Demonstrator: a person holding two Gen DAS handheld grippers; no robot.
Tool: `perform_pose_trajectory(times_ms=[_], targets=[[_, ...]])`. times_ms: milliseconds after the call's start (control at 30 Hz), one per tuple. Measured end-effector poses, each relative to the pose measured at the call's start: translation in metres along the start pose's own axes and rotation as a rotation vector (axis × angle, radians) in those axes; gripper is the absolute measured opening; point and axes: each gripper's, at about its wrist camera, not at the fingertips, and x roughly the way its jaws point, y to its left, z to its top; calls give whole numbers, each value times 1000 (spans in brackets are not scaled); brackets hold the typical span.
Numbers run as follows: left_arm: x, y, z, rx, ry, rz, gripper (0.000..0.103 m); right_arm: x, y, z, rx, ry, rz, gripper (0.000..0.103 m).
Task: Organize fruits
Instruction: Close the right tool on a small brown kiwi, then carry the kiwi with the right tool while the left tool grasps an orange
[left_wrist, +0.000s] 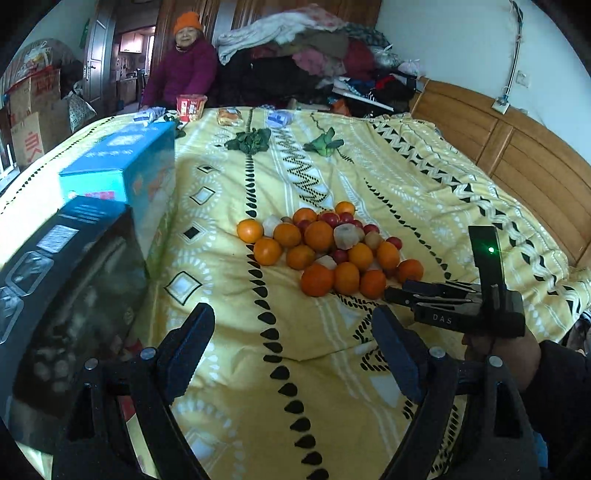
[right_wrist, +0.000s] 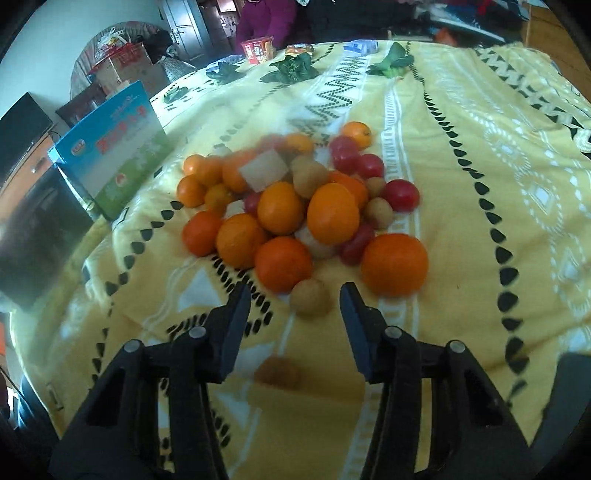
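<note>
A pile of fruit (left_wrist: 325, 247) lies on a yellow patterned bedspread (left_wrist: 295, 369): oranges, small red tomatoes, small brown round fruits and pale chunks. In the right wrist view the pile (right_wrist: 295, 206) is just ahead of my right gripper (right_wrist: 295, 295), which is open, with a small brown fruit (right_wrist: 309, 297) lying between its fingertips. My left gripper (left_wrist: 291, 325) is open and empty, held back from the pile. The right gripper also shows in the left wrist view (left_wrist: 391, 293), at the pile's near right edge.
A blue box (left_wrist: 125, 173) and a black box (left_wrist: 62, 295) stand at the left. Leafy greens (left_wrist: 251, 140) and snack packs (left_wrist: 190, 107) lie at the far end. A person (left_wrist: 184, 62) sits beyond. A wooden headboard (left_wrist: 517, 158) is at the right.
</note>
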Motion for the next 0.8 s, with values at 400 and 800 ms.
perform_pose_trajectory(times_ms=[400, 800], targets=[[122, -11, 5, 70, 149, -42, 68, -2, -26, -25, 106, -48, 52, 27], [165, -18, 13, 70, 155, -107, 55, 0, -33, -27, 135, -58, 96, 27]])
